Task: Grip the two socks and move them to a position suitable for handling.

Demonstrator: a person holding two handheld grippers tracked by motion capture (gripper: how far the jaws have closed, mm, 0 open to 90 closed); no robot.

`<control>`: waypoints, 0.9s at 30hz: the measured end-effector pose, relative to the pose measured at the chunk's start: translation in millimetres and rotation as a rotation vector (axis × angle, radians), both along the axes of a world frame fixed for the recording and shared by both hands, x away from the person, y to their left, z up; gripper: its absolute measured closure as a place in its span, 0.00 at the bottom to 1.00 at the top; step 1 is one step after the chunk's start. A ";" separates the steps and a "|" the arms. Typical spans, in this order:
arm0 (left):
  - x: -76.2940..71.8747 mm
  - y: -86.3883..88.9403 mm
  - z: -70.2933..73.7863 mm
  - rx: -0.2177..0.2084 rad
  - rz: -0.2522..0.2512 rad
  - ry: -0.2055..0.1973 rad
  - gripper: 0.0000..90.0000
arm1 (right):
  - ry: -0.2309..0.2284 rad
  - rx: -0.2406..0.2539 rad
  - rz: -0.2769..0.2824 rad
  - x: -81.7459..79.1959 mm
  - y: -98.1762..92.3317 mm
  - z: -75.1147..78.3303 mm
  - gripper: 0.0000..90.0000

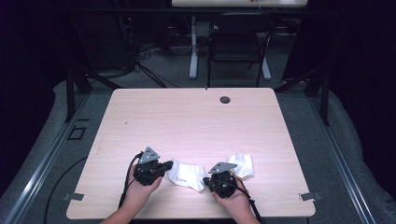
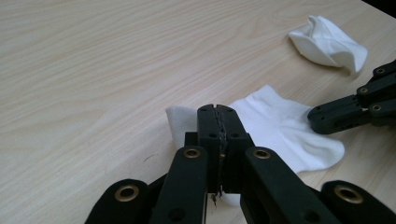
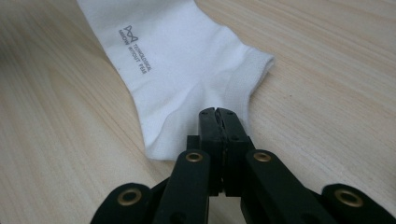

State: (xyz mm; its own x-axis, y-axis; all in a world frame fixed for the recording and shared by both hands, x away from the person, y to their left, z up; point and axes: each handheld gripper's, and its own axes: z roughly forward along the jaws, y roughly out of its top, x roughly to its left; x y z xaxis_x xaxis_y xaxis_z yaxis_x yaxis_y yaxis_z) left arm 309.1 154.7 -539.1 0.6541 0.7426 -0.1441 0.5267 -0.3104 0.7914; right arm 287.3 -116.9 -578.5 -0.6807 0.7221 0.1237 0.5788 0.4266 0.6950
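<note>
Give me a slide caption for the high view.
Two hand-held grippers, left gripper and right gripper, pinch a white sock.

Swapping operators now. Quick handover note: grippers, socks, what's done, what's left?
Left gripper: jaws shut, pinching one end of the flat white sock.
Right gripper: jaws shut on the same sock's other end, by the cuff.
That sock lies spread flat on the table between both grippers, printed side up.
Second white sock: crumpled, loose on the table beyond the right gripper, untouched.
Done: first sock gripped at both ends. Left: likely fold or pair it, then handle the crumpled one.
</note>
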 end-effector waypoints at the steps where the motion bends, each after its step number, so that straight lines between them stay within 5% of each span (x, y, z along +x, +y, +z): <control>1: -0.5 1.7 0.1 0.003 -0.001 0.002 1.00 | 0.007 -0.001 -0.002 -0.6 -0.6 0.4 1.00; 19: -16.6 24.9 -17.1 0.052 0.011 0.064 0.99 | 0.021 -0.013 -0.028 -4.2 -8.8 2.6 1.00; 27: -20.7 29.7 -19.3 0.079 0.022 0.069 0.91 | 0.024 -0.018 -0.025 -5.7 -9.2 2.8 1.00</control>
State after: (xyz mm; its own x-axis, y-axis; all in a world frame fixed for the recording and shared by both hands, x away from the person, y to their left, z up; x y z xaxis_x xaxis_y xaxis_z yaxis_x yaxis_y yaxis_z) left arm 288.4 184.4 -558.4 0.6276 0.7678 -0.1287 0.5869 -0.3580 0.7262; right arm 281.6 -126.0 -575.7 -0.6593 0.7411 0.1271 0.6062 0.4238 0.6730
